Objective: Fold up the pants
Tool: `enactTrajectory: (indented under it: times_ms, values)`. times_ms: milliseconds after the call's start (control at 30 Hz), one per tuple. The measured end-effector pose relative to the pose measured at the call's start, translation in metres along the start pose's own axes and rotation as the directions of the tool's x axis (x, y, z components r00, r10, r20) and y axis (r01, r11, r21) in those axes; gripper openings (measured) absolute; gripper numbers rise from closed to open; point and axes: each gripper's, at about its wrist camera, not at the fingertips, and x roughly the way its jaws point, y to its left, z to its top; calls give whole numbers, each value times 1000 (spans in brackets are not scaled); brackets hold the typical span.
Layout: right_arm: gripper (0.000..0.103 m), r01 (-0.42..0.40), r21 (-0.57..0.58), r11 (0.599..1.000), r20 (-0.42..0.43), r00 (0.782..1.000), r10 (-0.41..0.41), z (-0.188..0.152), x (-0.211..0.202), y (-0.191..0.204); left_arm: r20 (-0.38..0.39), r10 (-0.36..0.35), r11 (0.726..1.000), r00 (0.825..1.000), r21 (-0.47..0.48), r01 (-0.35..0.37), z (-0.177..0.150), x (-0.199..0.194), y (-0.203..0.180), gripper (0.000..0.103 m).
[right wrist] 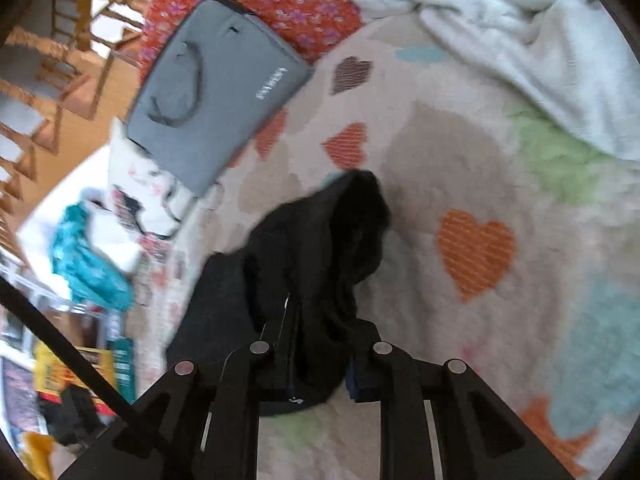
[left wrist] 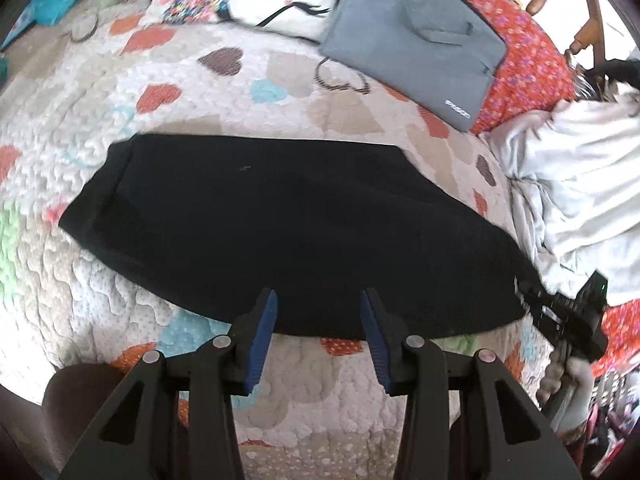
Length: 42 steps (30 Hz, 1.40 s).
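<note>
So the black pants [left wrist: 288,232] are lying spread across the heart-print quilt [left wrist: 240,92] on the bed, already looking folded over lengthwise into one long dark strip. Starting at the left end: that end is sitting flat with nothing holding it, so if the other end gets pulled hard the whole strip is probably going to slide or skew on the quilt instead of folding cleanly.

Middle: the left hand-held gripper [left wrist: 318,320] is hovering right at the near edge of the pants with its blue pads [left wrist: 264,336] standing apart and nothing between them. It isn't pinning anything, so the near edge could be peeling open.

Right end: the right hand-held gripper [right wrist: 320,356] is clamping down on a bunched wad of the black fabric, which is lifting off the quilt in the right wrist view. The grab is looking thick and crumpled, not a neat corner, so I'm guessing it's catching uneven layers, and one layer could be slipping out mid-carry and leaving a lopsided fold.

Also the grey laptop bag [left wrist: 416,36] and the white bedding [left wrist: 580,184] are sitting near the far side, so a wide swing could be dragging fabric onto them
</note>
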Motion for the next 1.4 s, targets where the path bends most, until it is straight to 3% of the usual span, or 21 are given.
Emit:
enactTrajectory:
  times_ms: [167,300,367,433,500,567,633,700,767,867,933,1000,1033,1067,1133,1233,1267,1400]
  values:
    - [43,186,52,981,-3,983,-186,-5,-5,-31,-11,5,1000,1000,-7,-5,-3,4,11,42]
    - [45,336,29,942,129,933,-337,-2,-40,-19,-9,7,1000,1000,-10,-7,2,10,18,42]
    - [45,301,-33,953,188,939,-289,3,-50,7,-15,-7,1000,1000,-11,6,6,17,16,42]
    - [45,191,-112,975,167,971,-172,7,-43,38,-9,-35,999,999,-3,35,11,26,10,42]
    - [45,38,-176,984,78,997,-24,10,-22,68,-5,-60,998,998,16,60,13,38,3,42]
    - [45,-109,-221,969,-32,994,104,13,13,101,-20,-40,999,999,36,41,12,52,1,42]
    - [45,-109,-295,949,-79,993,90,12,47,132,-39,-6,999,999,49,8,8,67,4,42]
    - [51,-67,-419,905,-110,994,23,14,85,165,-2,-19,997,1000,77,19,1,68,5,42]
    - [60,-13,-548,837,-114,992,-59,17,122,195,17,-25,993,1000,118,23,-3,67,5,44]
    - [64,12,-670,742,-134,982,-136,21,167,219,58,-60,983,997,174,49,-9,66,6,49]
    - [64,29,-713,700,-145,971,-188,23,193,225,90,-73,978,993,202,54,-15,66,6,50]
    - [56,15,-726,688,-196,954,-227,23,215,226,104,-67,973,992,228,41,-18,67,3,53]
    - [47,40,-746,665,-186,946,-265,20,219,227,108,-63,971,992,237,36,-19,67,1,55]
    - [32,44,-757,652,-177,947,-269,20,217,228,114,-62,969,992,246,32,-20,67,0,58]
    - [16,31,-737,676,-187,951,-247,28,212,229,124,-57,964,991,266,22,-21,68,-4,61]
    - [9,78,-724,685,-140,956,-257,40,213,233,137,-42,959,990,285,1,-22,71,-9,64]
    - [2,94,-718,690,-130,955,-266,43,218,235,138,-40,958,990,288,-2,-23,71,-9,64]
    - [2,221,-714,665,-42,934,-355,49,242,239,137,-61,961,989,276,21,-21,68,-5,64]
